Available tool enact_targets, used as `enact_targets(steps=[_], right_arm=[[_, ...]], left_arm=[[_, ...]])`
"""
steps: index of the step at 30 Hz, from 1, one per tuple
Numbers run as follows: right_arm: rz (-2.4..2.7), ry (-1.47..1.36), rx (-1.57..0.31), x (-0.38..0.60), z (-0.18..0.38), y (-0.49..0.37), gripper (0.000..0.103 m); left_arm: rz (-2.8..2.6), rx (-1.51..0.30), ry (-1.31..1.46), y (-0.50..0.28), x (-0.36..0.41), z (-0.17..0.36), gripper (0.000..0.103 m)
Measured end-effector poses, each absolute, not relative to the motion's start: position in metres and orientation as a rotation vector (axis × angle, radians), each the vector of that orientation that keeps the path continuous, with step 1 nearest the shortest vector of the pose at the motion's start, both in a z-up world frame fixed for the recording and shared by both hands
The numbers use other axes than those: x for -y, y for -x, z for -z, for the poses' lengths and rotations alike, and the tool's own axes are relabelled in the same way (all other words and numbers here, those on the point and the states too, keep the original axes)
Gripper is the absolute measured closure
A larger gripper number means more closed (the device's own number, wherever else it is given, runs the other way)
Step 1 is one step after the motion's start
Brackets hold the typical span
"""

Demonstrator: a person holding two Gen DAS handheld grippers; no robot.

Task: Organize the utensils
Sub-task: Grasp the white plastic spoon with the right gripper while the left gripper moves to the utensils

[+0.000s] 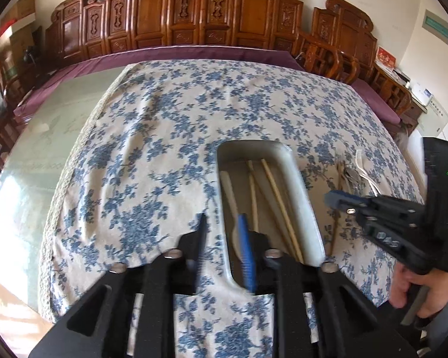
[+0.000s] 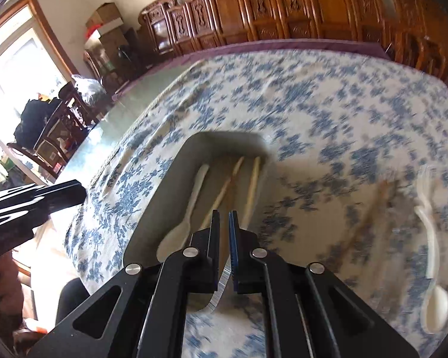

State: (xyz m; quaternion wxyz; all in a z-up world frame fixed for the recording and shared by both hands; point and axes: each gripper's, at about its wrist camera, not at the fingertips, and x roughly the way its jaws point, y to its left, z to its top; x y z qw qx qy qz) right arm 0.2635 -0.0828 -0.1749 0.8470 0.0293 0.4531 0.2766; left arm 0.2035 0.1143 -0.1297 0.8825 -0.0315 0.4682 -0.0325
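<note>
A grey tray (image 1: pixel 301 197) lies on a table with a blue-flowered cloth (image 1: pixel 164 137). Inside the tray there are a white spoon (image 2: pixel 191 205) and wooden chopsticks (image 1: pixel 279 203), all lying along its length.

The left gripper (image 1: pixel 224 238) hangs over the near end of the tray. Its fingers stand apart, one over the cloth just left of the tray and one over the tray, and nothing is between them.

The right gripper (image 2: pixel 224 238) is also over the near end of the tray. Its fingers are nearly closed and pinch a thin metal utensil (image 2: pixel 222 283), which hangs down below them; what kind it is I cannot tell.

To the right of the tray, on the cloth, lie more utensils: a white fork (image 1: pixel 366 170), a white spoon (image 2: pixel 433 268) and brown chopsticks (image 2: pixel 370 208), blurred.
</note>
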Motion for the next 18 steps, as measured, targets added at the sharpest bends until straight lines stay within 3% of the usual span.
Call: enact_targets(steps=[6,18], right_arm=[[-0.504,-0.024,-0.908,0.147,0.161,-0.255,0.094],[-0.331,-0.043,-0.938,0.251,0.185,-0.254,0.094]], left_arm=[[0.138,-0.979,0.038,-0.215,-0.074,0.134,0.071],[0.253,-0.999,-0.016,-0.240,0.000,0.150,0.068]])
